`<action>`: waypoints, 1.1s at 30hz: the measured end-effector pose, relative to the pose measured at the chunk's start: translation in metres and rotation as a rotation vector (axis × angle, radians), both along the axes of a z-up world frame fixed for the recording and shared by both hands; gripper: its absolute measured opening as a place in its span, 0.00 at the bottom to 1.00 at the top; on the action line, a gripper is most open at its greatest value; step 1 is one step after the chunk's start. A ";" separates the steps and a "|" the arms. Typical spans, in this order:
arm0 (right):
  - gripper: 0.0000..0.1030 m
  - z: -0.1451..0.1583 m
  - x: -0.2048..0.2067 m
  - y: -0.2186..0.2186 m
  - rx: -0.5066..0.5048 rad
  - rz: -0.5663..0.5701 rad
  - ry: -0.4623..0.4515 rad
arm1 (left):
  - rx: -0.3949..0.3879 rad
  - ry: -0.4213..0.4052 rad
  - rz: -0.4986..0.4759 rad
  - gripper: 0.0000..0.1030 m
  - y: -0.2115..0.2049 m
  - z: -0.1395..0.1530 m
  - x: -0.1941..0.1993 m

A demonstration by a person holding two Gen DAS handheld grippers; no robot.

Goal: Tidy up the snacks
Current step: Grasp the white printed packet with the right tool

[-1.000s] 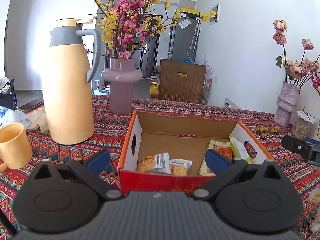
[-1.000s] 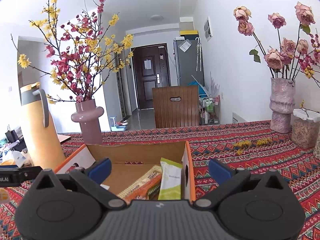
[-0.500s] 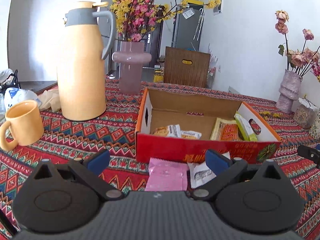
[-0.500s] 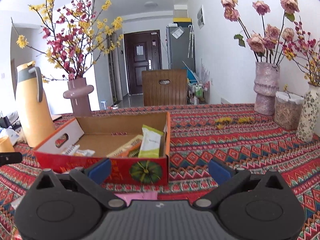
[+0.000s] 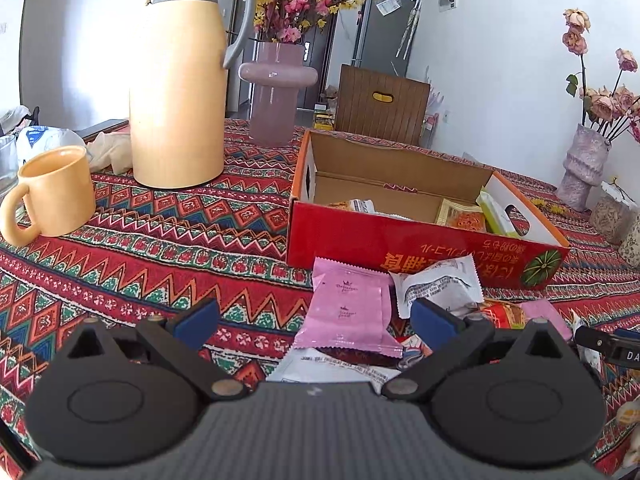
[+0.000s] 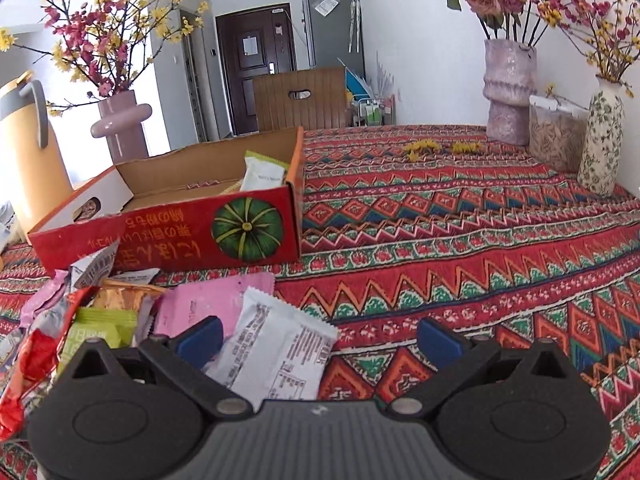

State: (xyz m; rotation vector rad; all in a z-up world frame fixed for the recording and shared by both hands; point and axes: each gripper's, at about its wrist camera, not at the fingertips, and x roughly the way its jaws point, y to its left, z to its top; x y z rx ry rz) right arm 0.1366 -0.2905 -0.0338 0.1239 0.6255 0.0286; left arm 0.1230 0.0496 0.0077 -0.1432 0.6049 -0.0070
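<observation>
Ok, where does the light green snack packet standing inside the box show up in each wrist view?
Left wrist: the green packet leans at the box's right end, against the white inner wall with the handle hole.
Right wrist: the same packet stands upright just left of the box's right wall, above the pumpkin print.
Shared landmark: the red cardboard box.

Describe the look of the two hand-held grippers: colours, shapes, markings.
Both look alike. The left hand-held gripper and the right hand-held gripper each have a dark grey ribbed body, two matte black rounded housings with a circular recess, black angled link arms on silver pivot pins, and blue pads on the fingertips. No cables, hands or sleeves show.
</observation>
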 end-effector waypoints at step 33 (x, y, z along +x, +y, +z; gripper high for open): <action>0.57 0.007 -0.026 0.007 -0.046 0.027 -0.077 | 0.087 0.061 -0.032 1.00 -0.008 -0.006 -0.003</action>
